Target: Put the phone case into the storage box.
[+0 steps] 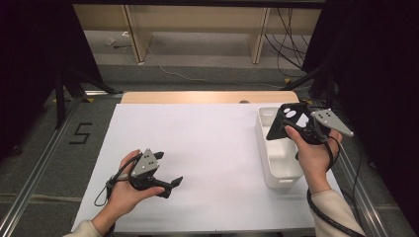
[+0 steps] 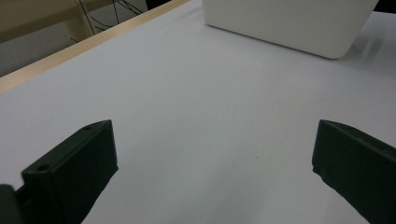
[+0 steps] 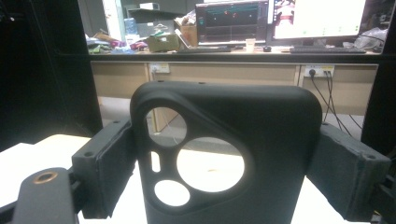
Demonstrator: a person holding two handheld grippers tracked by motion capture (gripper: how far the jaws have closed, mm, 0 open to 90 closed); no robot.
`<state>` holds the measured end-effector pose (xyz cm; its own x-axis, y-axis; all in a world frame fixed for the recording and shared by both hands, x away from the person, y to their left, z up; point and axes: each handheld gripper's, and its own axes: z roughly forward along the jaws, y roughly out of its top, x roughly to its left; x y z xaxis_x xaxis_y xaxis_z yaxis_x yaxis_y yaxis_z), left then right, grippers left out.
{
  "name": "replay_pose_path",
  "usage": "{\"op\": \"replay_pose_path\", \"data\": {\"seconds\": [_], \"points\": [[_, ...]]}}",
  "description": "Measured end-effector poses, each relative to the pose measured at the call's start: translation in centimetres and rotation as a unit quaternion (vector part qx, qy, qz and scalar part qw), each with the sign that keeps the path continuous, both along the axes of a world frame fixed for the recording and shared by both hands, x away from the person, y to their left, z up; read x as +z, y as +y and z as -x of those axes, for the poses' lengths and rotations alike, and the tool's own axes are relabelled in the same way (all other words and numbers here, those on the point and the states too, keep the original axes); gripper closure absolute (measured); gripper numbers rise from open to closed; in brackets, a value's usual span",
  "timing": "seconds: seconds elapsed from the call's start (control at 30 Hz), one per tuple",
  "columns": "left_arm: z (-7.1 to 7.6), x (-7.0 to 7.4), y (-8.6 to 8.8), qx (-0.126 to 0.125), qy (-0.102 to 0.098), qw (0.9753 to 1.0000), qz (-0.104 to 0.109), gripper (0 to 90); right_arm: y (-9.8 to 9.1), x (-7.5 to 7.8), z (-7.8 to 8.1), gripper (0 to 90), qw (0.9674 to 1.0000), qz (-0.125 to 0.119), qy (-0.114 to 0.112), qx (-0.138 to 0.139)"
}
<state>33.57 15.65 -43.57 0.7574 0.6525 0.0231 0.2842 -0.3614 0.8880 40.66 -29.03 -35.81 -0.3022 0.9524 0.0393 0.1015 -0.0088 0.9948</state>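
The right gripper [image 1: 288,120], raised above the white bin [image 1: 276,163], clamps a black phone case [image 3: 224,154] upright between its jaws. The left gripper [image 1: 174,183] rests low over the white table [image 1: 197,143], jaws spread and empty.

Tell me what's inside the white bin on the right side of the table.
The visible part of the white bin shows bare white floor and walls. The black phone case, clamped in the right gripper, hangs over its far end and covers that part, so anything there stays hidden.
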Motion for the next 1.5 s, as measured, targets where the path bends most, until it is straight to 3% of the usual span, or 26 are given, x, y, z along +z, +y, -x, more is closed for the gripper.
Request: {"op": "replay_pose_path", "data": {"seconds": [1.5], "points": [[-0.1, -0.1, 0.1, 0.001, 0.0, 1.0, 0.0, 0.0, 0.4, -0.8, -1.5, 15.8, 0.9999, 0.014, 0.008, -0.001]]}}
